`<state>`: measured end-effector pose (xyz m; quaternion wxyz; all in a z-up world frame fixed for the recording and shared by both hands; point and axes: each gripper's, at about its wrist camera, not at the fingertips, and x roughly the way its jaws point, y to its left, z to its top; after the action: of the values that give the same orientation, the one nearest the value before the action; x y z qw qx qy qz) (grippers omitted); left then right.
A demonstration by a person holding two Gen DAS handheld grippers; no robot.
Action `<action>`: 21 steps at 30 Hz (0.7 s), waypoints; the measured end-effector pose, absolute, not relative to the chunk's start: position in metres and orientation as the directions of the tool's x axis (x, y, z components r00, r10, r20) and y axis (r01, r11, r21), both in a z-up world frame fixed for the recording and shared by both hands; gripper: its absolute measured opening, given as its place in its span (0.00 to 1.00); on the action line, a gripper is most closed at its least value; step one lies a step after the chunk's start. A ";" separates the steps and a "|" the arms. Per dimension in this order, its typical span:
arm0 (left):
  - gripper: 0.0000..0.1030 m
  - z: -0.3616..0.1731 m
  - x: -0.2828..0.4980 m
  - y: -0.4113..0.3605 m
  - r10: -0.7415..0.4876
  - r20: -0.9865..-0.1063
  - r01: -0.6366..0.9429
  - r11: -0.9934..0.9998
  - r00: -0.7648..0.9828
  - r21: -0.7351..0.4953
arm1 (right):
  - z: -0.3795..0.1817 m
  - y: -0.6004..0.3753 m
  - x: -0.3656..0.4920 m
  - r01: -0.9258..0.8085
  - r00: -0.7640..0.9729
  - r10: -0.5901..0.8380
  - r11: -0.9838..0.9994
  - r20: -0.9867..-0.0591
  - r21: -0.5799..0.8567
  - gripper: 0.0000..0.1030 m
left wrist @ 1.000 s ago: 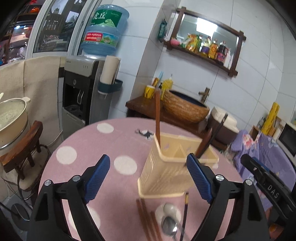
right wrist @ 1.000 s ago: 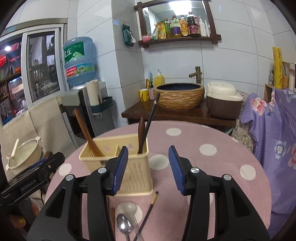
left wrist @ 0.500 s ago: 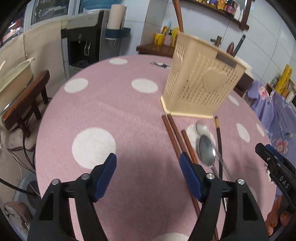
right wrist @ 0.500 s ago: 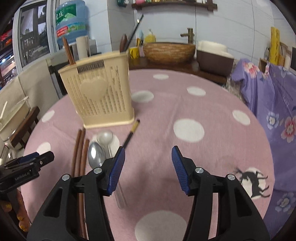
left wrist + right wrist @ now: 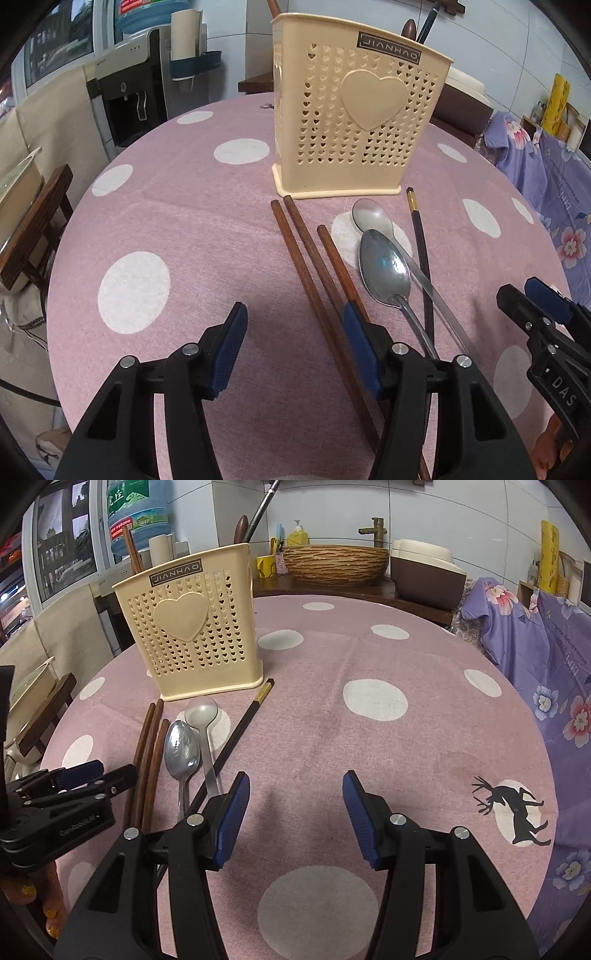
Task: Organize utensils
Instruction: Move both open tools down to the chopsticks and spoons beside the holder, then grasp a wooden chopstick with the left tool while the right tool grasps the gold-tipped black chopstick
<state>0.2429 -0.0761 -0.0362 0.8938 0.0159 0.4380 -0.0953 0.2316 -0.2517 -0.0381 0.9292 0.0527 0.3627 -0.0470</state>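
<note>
While both tongs hang spread and empty over the pink dotted desk (image 5: 424, 738), the utensils lie in a loose row in front of the cream holder (image 5: 354, 110). The left tongs (image 5: 295, 343) sit low by the three brown chopsticks (image 5: 314, 266), its right finger covering part of them. Beside these lie two metal spoons (image 5: 384, 269), one overlapping the other, and a black chopstick (image 5: 236, 734) slanting under their handles. The right tongs (image 5: 295, 812) hover over bare cloth just right of the handles.
</note>
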 end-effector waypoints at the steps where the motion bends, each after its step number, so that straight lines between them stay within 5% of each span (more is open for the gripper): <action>1: 0.52 -0.037 0.244 -0.075 -0.152 -0.786 0.179 0.982 0.599 -0.054 | -0.037 -0.251 0.232 0.123 0.734 -0.049 0.990 -0.677 0.062 0.52; 21: 0.39 -0.040 0.281 -0.078 -0.077 -0.807 0.145 0.989 0.586 0.010 | -0.031 -0.249 0.242 0.131 0.718 -0.036 0.988 -0.695 0.085 0.52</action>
<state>0.2814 -0.0780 -0.0399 0.8897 0.0376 0.4507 -0.0625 0.2419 -0.2487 -0.0313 0.9247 0.0639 0.3725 -0.0451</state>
